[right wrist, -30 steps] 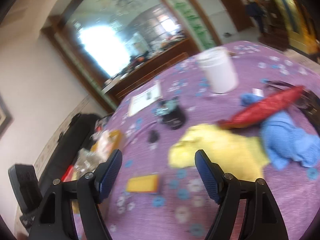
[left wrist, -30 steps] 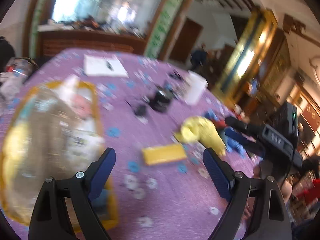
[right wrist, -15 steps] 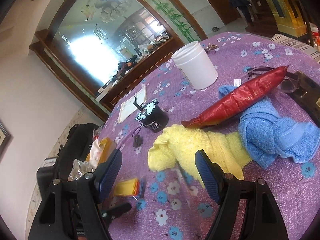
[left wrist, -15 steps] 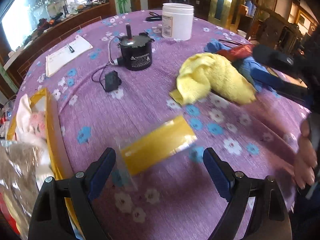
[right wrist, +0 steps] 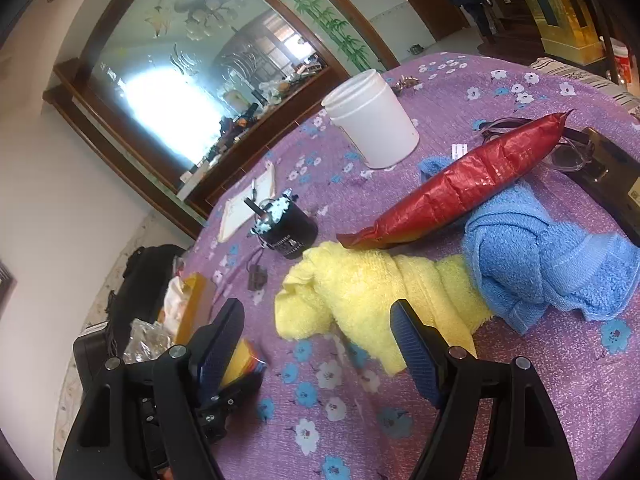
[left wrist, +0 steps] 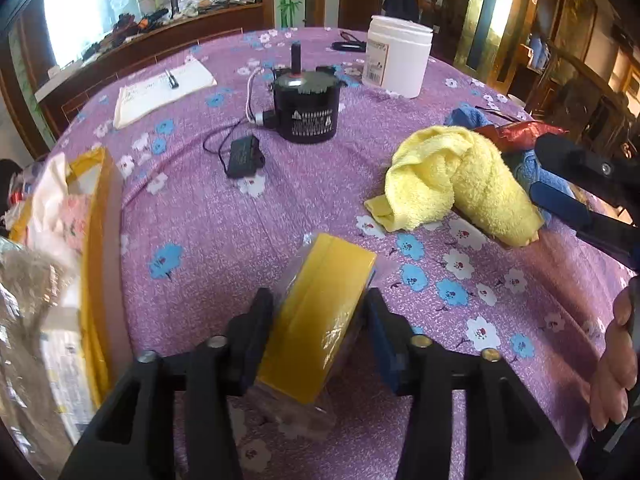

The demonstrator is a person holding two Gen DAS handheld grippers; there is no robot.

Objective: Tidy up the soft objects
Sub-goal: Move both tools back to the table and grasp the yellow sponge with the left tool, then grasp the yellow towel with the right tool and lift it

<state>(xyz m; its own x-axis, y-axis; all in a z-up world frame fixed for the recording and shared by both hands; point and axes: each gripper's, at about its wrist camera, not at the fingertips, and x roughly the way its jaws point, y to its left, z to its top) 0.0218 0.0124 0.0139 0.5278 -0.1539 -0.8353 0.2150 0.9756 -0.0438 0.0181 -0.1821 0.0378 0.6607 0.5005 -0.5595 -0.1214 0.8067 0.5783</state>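
Arched etched-glass partition [right wrist: 192,92] glows bright behind wooden counter [left wrist: 160,40].

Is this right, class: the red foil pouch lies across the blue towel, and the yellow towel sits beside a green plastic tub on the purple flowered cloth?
Not quite. The tub is white, not green: the right wrist view shows a white plastic tub standing beyond the towels. The rest holds: the red foil pouch lies across the blue towel, with the yellow towel on the purple flowered cloth.

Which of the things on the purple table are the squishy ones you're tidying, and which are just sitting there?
For the job:
yellow sponge pack, between the closing left gripper
yellow towel
blue towel
red foil pouch

Just lying about:
white tub
black motor
paper with pen
glasses
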